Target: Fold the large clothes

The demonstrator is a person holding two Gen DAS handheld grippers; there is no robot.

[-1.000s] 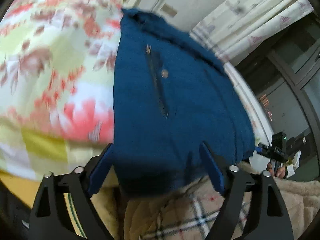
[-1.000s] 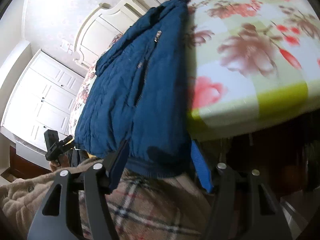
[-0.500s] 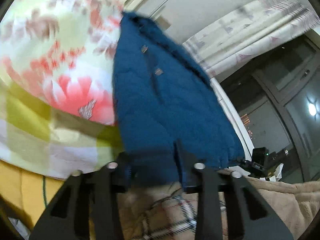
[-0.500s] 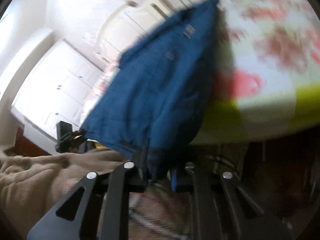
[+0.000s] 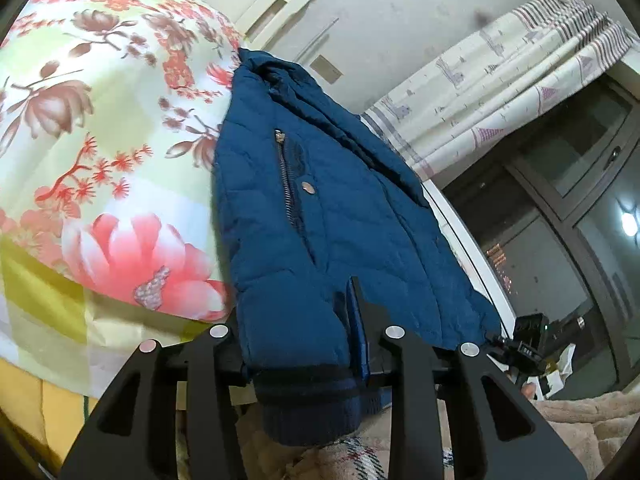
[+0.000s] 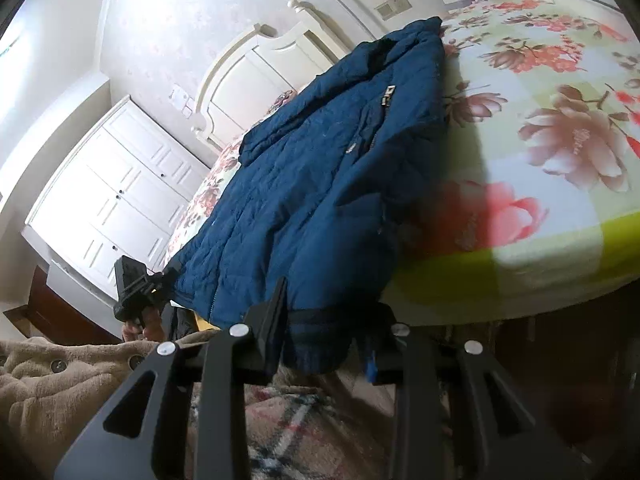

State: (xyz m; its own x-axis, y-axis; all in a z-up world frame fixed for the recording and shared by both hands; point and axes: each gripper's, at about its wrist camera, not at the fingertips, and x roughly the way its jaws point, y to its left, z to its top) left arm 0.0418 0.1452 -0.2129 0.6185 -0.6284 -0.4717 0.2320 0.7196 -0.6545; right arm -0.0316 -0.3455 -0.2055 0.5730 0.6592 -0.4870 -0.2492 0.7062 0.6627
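A large blue padded jacket (image 5: 320, 208) lies along the edge of a floral bed (image 5: 100, 120), zip side up, with its ribbed hem hanging toward me. My left gripper (image 5: 296, 312) is shut on one corner of that hem. In the right wrist view the same jacket (image 6: 320, 160) stretches away over the bed (image 6: 540, 160). My right gripper (image 6: 326, 308) holds the other hem corner bunched between its fingers, and its jaws are opening. Each view shows the opposite gripper small at the jacket's far hem corner: the right gripper (image 5: 524, 344) and the left gripper (image 6: 136, 292).
A person's beige fleece robe with plaid lining (image 6: 60, 380) fills the foreground under both grippers. A cream headboard (image 6: 260, 72) and a white wardrobe (image 6: 112, 200) stand behind the bed. Patterned curtains (image 5: 500, 80) and a dark window (image 5: 580, 240) are on the other side.
Both grippers stood wide open astride the hem a second ago and have since closed on it. The right jaws now stand a little wider than half a second ago.
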